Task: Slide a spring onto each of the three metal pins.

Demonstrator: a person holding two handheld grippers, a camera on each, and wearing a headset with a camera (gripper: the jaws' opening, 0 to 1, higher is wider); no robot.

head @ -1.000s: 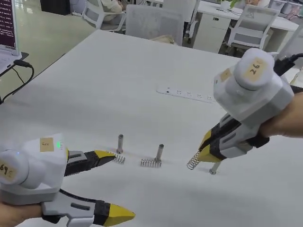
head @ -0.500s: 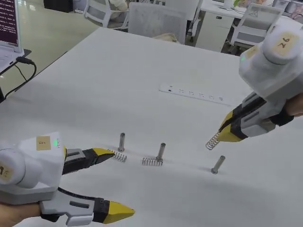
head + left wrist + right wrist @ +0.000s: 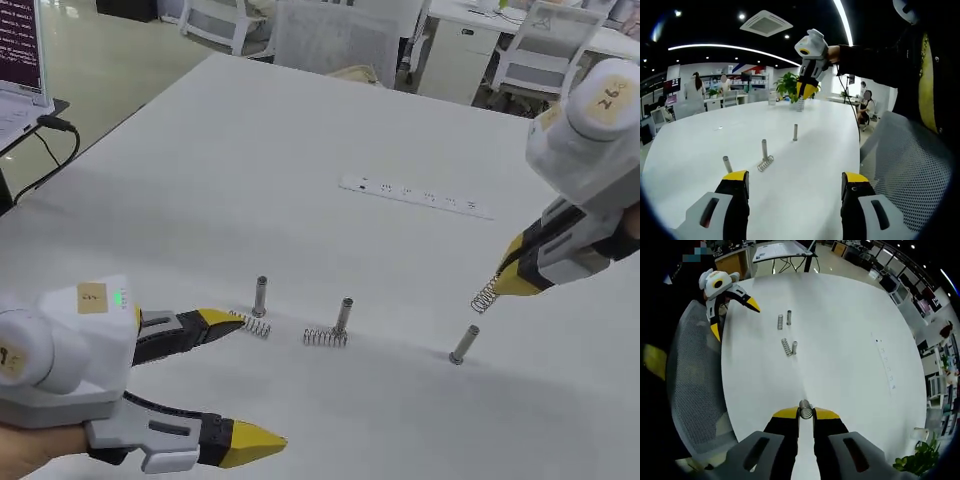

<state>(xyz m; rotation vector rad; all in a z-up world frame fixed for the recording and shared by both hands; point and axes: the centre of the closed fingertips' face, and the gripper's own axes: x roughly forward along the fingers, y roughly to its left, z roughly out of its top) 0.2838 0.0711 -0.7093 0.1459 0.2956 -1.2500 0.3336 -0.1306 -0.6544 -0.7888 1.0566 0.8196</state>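
Three upright metal pins (image 3: 260,296) (image 3: 344,314) (image 3: 464,344) stand in a row on the white table (image 3: 300,160). One spring (image 3: 254,324) lies by the left pin, another spring (image 3: 325,337) by the middle pin. My right gripper (image 3: 515,280) is shut on a third spring (image 3: 485,294), held in the air above and right of the right pin. In the right gripper view that spring (image 3: 805,410) sits end-on between the jaws. My left gripper (image 3: 250,380) is open wide, near the table's front, left of the pins; its own view shows the pins (image 3: 764,149) ahead.
A white power strip (image 3: 415,196) lies on the table beyond the pins. A laptop (image 3: 20,60) with a cable sits at far left. Office chairs (image 3: 330,40) stand at the table's far edge, and a mesh chair (image 3: 910,165) is beside me.
My right gripper has lifted the spring up and to the right, away from the right pin. The left gripper has stayed open in place.
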